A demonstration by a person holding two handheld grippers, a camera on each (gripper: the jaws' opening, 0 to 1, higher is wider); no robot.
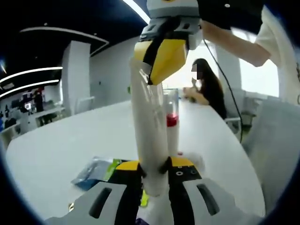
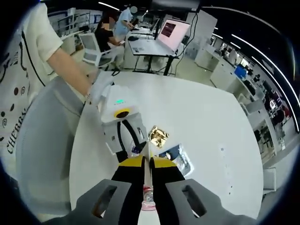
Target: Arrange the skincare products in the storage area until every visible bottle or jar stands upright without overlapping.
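The white tube (image 1: 150, 136) is held in the air above the white table (image 1: 56, 145), clamped low by the left gripper (image 1: 155, 169) and pinched at its upper end by the right gripper (image 2: 146, 161). A red-banded bottle (image 1: 171, 123) stands just behind. If both pull unevenly, I think the tube may bend or slip and knock that bottle. No label on them is readable; near the packets (image 2: 176, 157), the person's shirt (image 2: 21, 126) shows "CHEMIS"

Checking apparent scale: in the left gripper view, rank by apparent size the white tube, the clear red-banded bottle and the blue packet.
1. White tube, nearest the camera, so its lead is unsure.
2. Clear red-banded bottle.
3. Blue packet, similar to the bottle.
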